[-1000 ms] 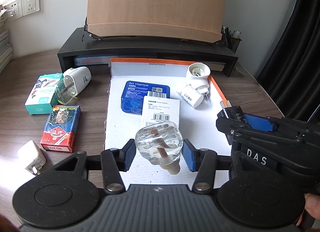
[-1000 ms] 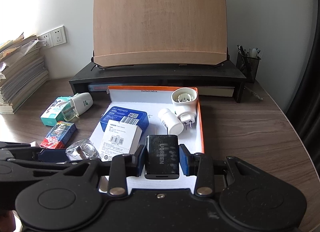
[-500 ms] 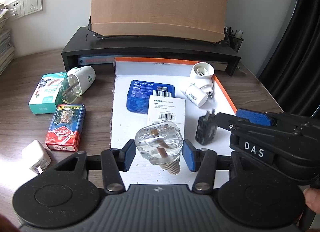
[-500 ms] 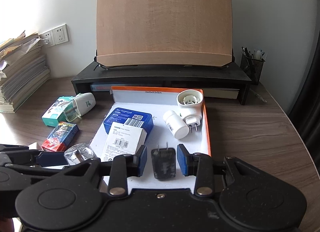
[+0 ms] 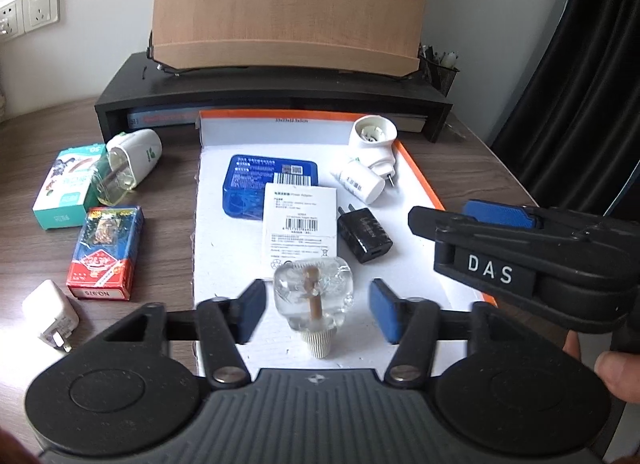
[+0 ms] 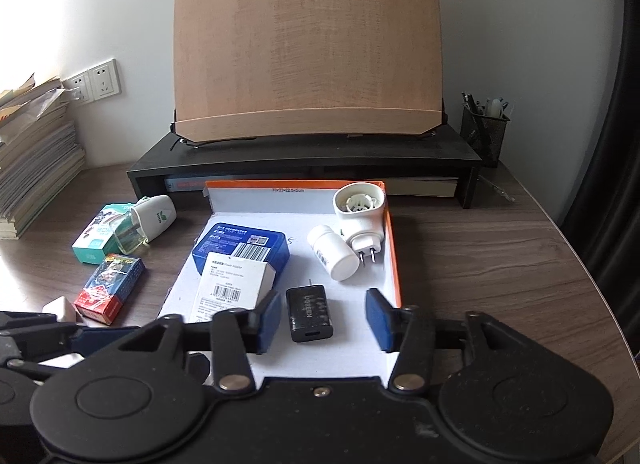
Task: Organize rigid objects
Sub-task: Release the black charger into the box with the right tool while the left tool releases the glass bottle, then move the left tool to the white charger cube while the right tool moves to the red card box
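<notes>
Both sets of jaws are opening right now, so the left gripper point(image 5: 316, 310) has let go of the clear glass refill bottle point(image 5: 313, 294) and the right gripper point(image 6: 322, 318) the black plastic charger block point(image 6: 310, 313), both now lying loose in the white orange-edged tray point(image 6: 394, 264).

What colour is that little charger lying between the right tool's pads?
Black charger, clearest in the right wrist view.

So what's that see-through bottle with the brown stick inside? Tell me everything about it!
The clear, squarish plastic bottle lies on the white floor of the orange-edged cardboard tray, at its near end. A brown wick runs down its middle to a ribbed cream cap pointing toward the camera. It looks almost empty. It sits between the blue pads of the left tongs, which are opening and no longer touch it. Only the tray touches it.
</notes>
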Demonstrator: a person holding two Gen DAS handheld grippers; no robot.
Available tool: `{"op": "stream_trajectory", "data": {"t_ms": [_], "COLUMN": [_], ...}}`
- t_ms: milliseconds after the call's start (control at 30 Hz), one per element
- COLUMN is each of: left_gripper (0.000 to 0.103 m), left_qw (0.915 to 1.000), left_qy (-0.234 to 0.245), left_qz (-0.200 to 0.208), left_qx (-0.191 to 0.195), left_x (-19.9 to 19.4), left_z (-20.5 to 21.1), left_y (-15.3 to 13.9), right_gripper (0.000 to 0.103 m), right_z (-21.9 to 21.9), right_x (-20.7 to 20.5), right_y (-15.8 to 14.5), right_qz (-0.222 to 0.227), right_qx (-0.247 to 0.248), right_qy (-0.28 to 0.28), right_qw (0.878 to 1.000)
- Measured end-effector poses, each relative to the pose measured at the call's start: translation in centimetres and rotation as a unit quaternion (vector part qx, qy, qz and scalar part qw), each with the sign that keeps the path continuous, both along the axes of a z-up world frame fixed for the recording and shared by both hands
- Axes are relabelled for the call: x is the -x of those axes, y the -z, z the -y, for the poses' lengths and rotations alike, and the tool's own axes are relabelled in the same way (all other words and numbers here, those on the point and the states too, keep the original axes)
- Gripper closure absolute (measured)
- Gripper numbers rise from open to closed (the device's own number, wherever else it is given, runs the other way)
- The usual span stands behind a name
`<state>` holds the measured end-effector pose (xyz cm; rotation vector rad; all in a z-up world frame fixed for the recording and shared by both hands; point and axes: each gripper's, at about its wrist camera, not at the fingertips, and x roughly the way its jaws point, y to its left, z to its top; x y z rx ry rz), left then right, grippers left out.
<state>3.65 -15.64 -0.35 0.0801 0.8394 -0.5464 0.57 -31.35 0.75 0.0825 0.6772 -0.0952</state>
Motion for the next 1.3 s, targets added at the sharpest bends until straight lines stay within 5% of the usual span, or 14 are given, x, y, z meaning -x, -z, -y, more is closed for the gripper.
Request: {"op": "stream_trajectory", "data": {"t_ms": [333, 967, 1300], "left_gripper": [0.027, 0.024, 0.022], "left_qw": [0.9984, 0.9864, 0.9752], "left_qy": [-0.053, -0.163, -0.219], "left_qz": [0.021, 0.021, -0.012], "left_qx": [-0.003, -0.01, -0.027], "left_x": [-0.4, -2.3, -3.7], "left_z": [-2.9, -12.1, -16.6], "left_y": [-1.1, -1.7, 1.0], "right_gripper": [0.023, 0.022, 0.022], "right_z": [-1.5, -9.1, -11.3], "right_x": [0.3, -2.2, -2.7], "right_y": [-1.0, -1.3, -0.8], "right_qz": [0.022, 0.022, 0.013], "right_qx": [0.002, 0.005, 0.006], "right_qy": [-0.003, -0.084, -0.099], "right_qw": [1.0, 0.996, 0.995]}}
